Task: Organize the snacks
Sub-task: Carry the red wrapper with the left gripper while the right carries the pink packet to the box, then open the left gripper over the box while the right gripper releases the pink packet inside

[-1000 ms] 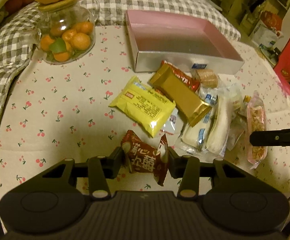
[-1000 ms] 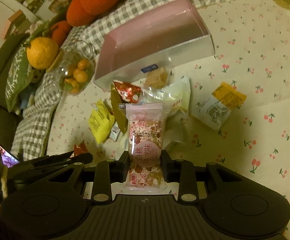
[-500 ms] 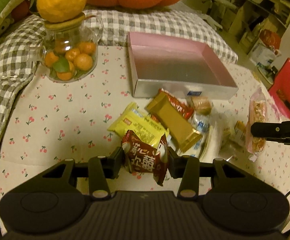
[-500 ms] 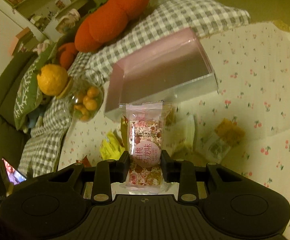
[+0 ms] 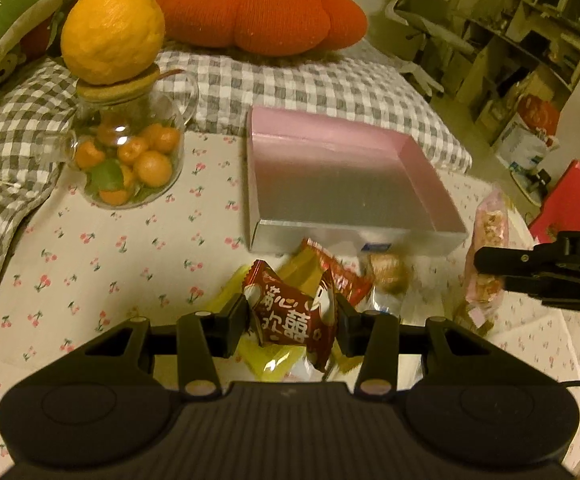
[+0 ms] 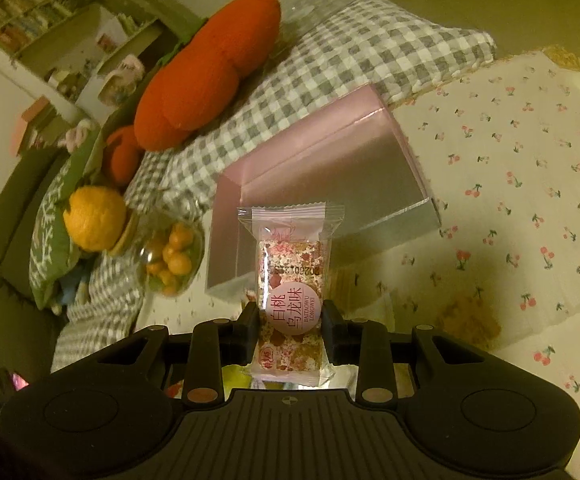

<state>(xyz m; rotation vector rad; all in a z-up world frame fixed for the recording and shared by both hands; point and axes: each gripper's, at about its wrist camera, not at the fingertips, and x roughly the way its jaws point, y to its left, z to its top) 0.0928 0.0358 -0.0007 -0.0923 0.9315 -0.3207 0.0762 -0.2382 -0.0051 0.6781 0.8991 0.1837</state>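
My left gripper (image 5: 291,320) is shut on a dark red snack packet (image 5: 290,318) and holds it above the snack pile, short of the pink box (image 5: 353,232). My right gripper (image 6: 290,330) is shut on a pink-and-white snack bar packet (image 6: 290,276), held upright in front of the pink box (image 6: 329,184). The right gripper with its packet (image 5: 487,256) also shows at the right of the left wrist view. The box is open and holds nothing. Loose snacks (image 5: 385,274) lie on the cherry-print cloth in front of the box.
A glass jar of small oranges (image 5: 128,160) with a big citrus fruit (image 5: 112,32) on its lid stands left of the box. An orange pumpkin cushion (image 5: 266,16) and checked blanket (image 5: 321,80) lie behind. A yellow-orange packet (image 6: 469,316) lies right of the pile.
Both grippers have risen and moved toward the pink box with their packets. The snack pile has dropped lower in both views and the box looks nearer.
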